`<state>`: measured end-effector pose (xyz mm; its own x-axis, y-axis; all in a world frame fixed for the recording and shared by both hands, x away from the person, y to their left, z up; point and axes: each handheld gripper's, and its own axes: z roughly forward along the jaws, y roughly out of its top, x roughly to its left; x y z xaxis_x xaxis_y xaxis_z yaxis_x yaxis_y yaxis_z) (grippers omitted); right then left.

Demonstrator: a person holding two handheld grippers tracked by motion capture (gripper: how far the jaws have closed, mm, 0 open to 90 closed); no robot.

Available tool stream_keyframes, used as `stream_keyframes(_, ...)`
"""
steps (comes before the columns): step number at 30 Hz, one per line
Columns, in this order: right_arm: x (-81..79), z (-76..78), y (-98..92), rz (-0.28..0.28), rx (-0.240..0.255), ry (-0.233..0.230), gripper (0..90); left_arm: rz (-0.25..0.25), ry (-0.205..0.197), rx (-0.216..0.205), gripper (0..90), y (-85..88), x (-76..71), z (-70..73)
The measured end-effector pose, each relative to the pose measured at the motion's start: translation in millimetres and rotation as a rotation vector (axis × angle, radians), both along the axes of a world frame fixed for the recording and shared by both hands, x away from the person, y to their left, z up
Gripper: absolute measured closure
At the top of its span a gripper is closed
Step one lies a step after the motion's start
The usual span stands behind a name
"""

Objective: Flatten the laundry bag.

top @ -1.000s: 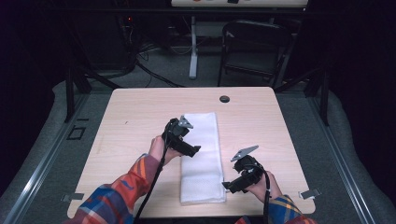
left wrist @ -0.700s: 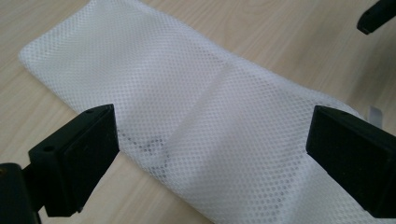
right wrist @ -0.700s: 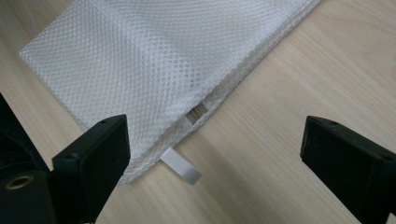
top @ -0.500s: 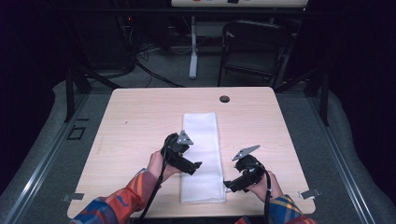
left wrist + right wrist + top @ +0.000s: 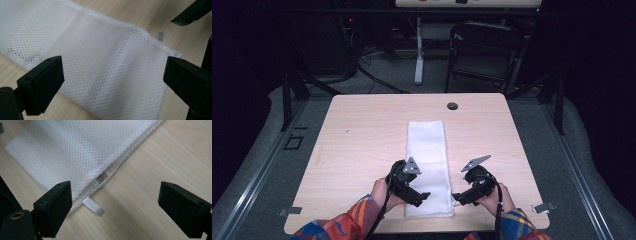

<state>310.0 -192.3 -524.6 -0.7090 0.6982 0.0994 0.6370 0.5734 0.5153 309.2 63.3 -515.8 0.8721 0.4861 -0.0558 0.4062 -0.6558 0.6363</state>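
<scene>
Mesh cloth (image 5: pixel 428 165), white and folded into a long strip, lies on the wooden table (image 5: pixel 362 140) with its long axis running away from the person; its near end sits between the two grippers. The left gripper (image 5: pixel 424 196) hovers over the near left corner, jaws wide, mesh beneath them but not pinched. The right gripper (image 5: pixel 455 196) sits just beside the near right edge, where a small tag (image 5: pixel 93 206) protrudes; its jaws have just been closing slightly yet stand wide, with one pad over the cloth edge and bare wood between them. Both hands appear equally near, so the near end likely gets lifted at both corners.
</scene>
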Motion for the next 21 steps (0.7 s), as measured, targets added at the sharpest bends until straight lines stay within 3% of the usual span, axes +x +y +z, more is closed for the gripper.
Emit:
stream_keyframes(5,0.6,0.2,-1.0,0.005,-0.007,0.004,12.9,-0.094,0.026,0.039,11.1,-16.0,-15.3,-11.5)
stream_keyframes(7,0.4,0.4,-1.2,0.0,-0.008,0.005,13.1,-0.12,0.053,0.047,15.8,-21.5,-19.7,-16.4)
stream_keyframes(9,0.5,0.0,-1.2,0.002,-0.008,-0.002,13.9,-0.142,0.055,0.061,17.1,-25.4,-23.1,-20.2)
stream_keyframes(14,0.5,-1.3,0.0,-0.003,-0.012,0.011,14.9,-0.183,0.053,0.077,27.4,-32.3,-30.4,-26.5)
stream_keyframes(17,0.6,-2.4,0.8,-0.001,-0.014,0.013,15.6,-0.208,0.046,0.108,32.6,-35.5,-32.6,-30.4)
stream_keyframes(21,0.7,-3.0,1.1,-0.002,-0.028,0.017,16.6,-0.211,0.038,0.129,41.7,-36.9,-32.4,-33.8)
